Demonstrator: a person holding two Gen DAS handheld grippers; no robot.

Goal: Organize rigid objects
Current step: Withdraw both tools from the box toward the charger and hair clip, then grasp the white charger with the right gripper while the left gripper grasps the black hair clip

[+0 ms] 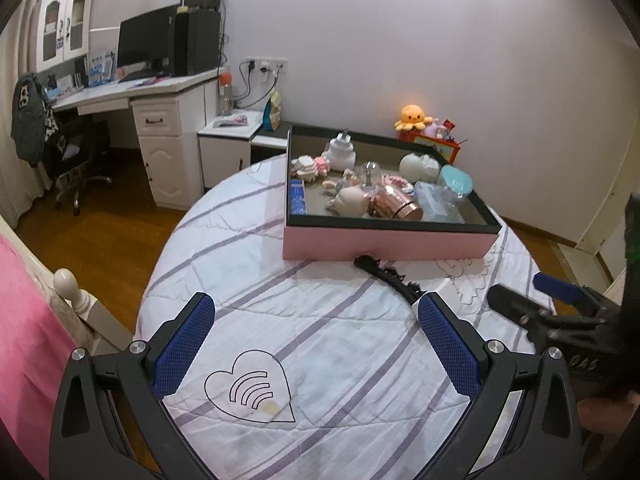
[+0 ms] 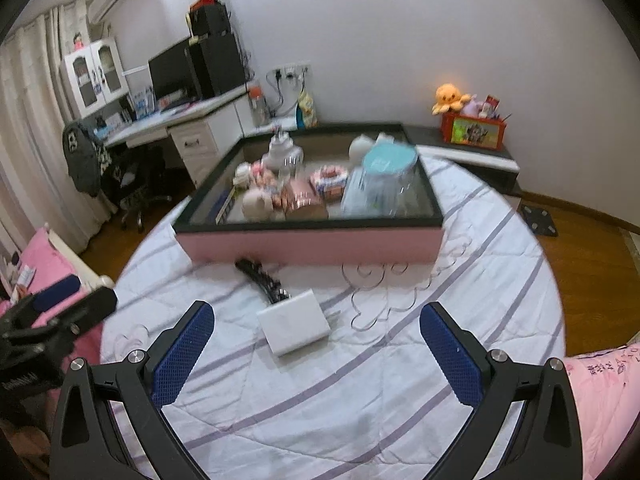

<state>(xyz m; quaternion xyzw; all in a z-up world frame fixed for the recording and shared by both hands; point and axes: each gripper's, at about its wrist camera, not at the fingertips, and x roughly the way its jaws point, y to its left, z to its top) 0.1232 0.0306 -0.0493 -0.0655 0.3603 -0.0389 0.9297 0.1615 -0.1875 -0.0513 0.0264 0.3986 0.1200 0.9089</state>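
Note:
A pink box (image 1: pixel 384 242) with a dark rim sits on the striped bed cover and holds several small items: white figurines, a copper cup (image 1: pixel 396 204), a clear jar with a teal lid (image 1: pixel 456 182). The box also shows in the right wrist view (image 2: pixel 312 246). A black hair clip (image 2: pixel 262 282) and a white rectangular charger (image 2: pixel 294 326) lie on the cover in front of the box. My right gripper (image 2: pixel 316 344) is open just short of the charger. My left gripper (image 1: pixel 316 336) is open and empty over bare cover, left of the clip (image 1: pixel 386 276).
A desk with a monitor (image 1: pixel 146 42) and an office chair (image 1: pixel 76 152) stand at the far left. A low shelf carries a red box with an orange plush octopus (image 1: pixel 414 117). The round bed's edge drops to a wooden floor (image 1: pixel 100 232). A pink pillow (image 2: pixel 604 396) lies right.

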